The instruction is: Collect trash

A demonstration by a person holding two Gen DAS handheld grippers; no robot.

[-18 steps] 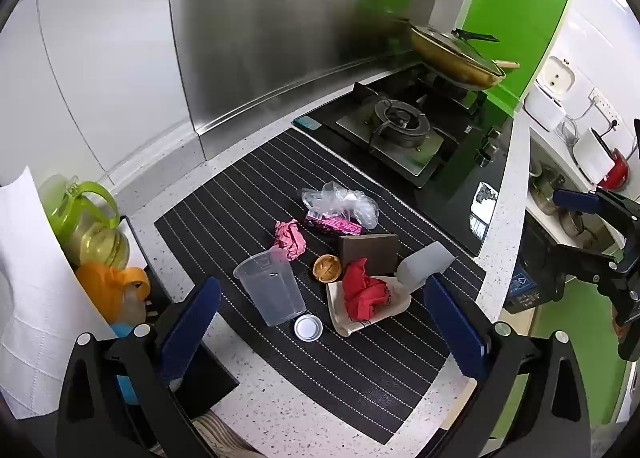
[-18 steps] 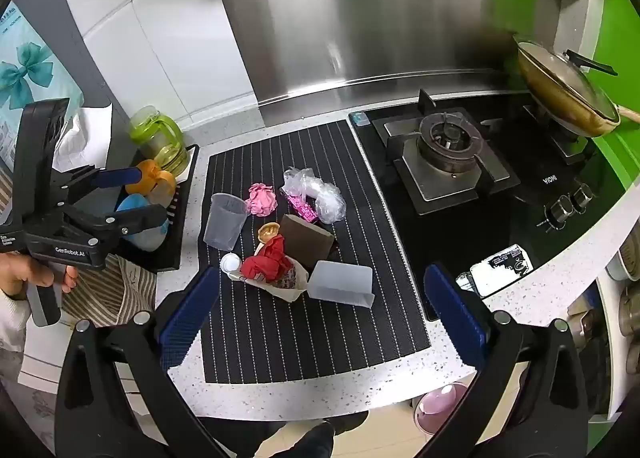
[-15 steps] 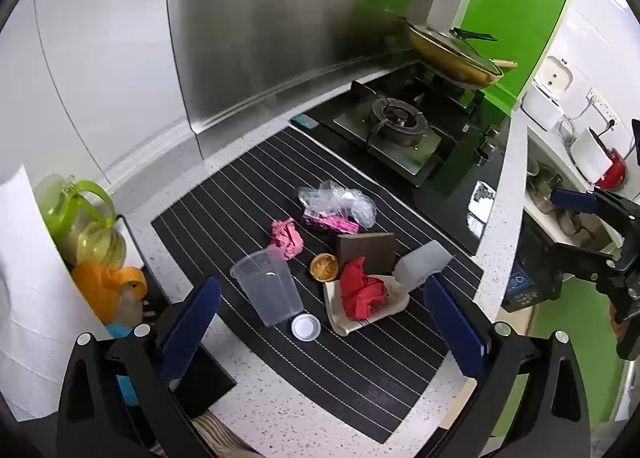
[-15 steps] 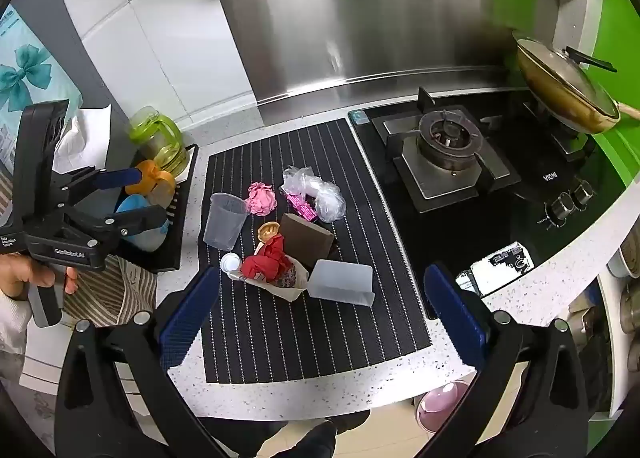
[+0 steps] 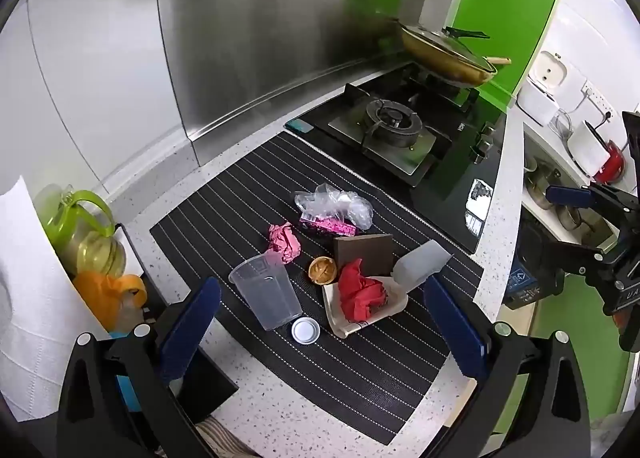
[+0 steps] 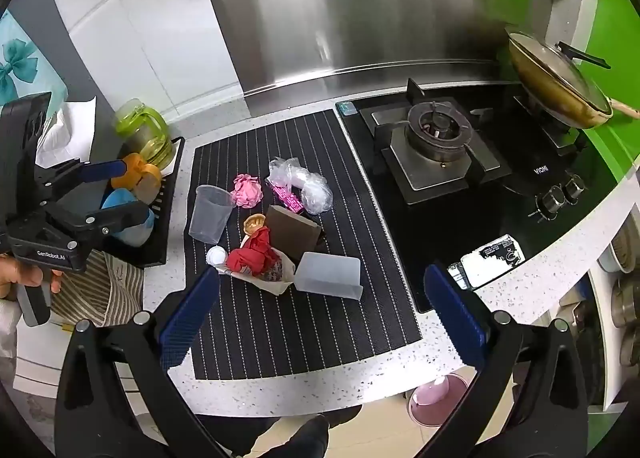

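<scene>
The left tool (image 5: 322, 322) has its two blue pads wide apart and nothing between them; it hangs above the surface (image 5: 256, 410) and points down at an angle. The right tool (image 6: 320, 312) is the same: pads wide apart, empty, above the front edge of the surface. In the right wrist view the left tool is seen at the left side, held by a hand (image 6: 24, 278).

The trash lies together in a small heap on a black striped mat (image 5: 360, 378), below and ahead of both tools. Nearest to the left tool is a clear cup (image 5: 266, 294), upright, and a small white lid (image 5: 305, 331) just beside its base. To the right of the lid, a red crumpled paper (image 5: 360, 294) lies on a beige paper (image 5: 344, 322). A translucent box (image 5: 420, 260) touches this paper at its far right. Behind the red paper stands a brown card (image 5: 364, 250), tilted, and beside it a small round brown shell (image 5: 321, 270). Further back are a pink paper ball (image 5: 284, 242), a pink packet (image 5: 328, 224) and a clear plastic bag (image 5: 336, 204) that lies partly over the packet.

Beyond the mat is a gas stove (image 5: 394, 126) with a lidded pan (image 5: 448, 54) on the far burner. At the left of the mat, a black tray (image 6: 168, 218) holds a green jug (image 6: 144, 134) and orange cups (image 6: 140, 174).
</scene>
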